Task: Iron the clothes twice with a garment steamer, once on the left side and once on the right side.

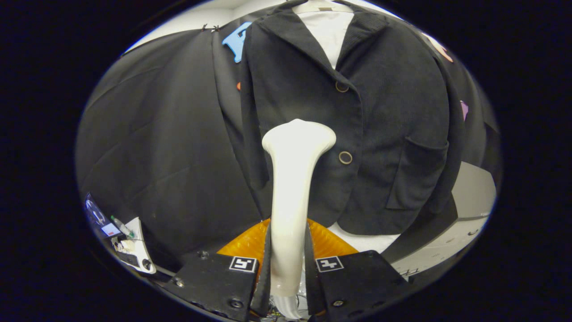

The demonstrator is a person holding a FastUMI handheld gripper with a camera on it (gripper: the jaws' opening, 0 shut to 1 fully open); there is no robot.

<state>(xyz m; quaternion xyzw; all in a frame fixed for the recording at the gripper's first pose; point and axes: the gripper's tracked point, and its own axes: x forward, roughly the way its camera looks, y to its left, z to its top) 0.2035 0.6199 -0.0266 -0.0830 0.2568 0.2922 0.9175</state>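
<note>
A dark button-front jacket [380,125] hangs upright over a white shirt [328,27] just ahead of me. My gripper [288,264] is shut on the handle of a white garment steamer [292,188], both fingers pressing its sides. The steamer's flared head [298,136] points up at the jacket's left front panel, close beside the lower brass button [345,157]. Whether the head touches the cloth I cannot tell. A second button [342,86] sits higher on the placket. A patch pocket [418,174] lies on the jacket's right side.
An orange object [250,243] sits under the jacket's hem behind my fingers. A white device with a small screen [129,243] lies low at the left. A white surface [464,223] extends at the lower right. Black cloth [170,134] hangs behind.
</note>
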